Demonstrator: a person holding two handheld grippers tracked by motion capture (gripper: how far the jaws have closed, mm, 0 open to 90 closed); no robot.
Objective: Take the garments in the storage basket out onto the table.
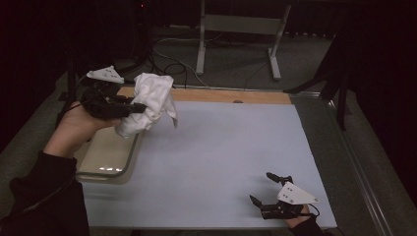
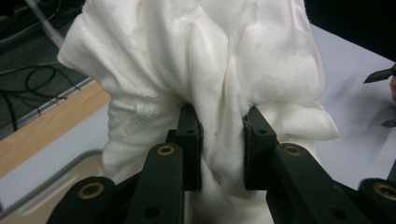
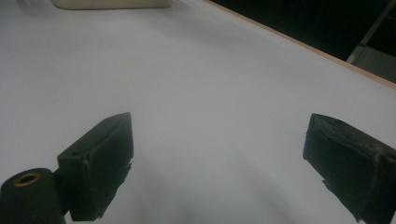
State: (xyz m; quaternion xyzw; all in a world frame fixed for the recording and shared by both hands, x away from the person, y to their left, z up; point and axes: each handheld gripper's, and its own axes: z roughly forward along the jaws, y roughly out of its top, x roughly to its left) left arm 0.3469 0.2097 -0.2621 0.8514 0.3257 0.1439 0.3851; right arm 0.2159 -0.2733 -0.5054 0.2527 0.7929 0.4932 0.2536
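Observation:
A crumpled white cloth hangs in the air at the table's far left, above the edge of a beige tray. My left gripper is shut on it. In the left gripper view the cloth bulges up over both black fingers, which pinch a fold between them. My right gripper rests low at the front right of the white table mat, jaws wide apart with nothing between them. The right gripper view shows its fingers spread over bare mat.
The shallow beige tray sits at the mat's left edge, below the cloth, and its corner shows at the top of the right gripper view. A wooden table edge runs along the back. Cables and a metal stand lie on the floor behind.

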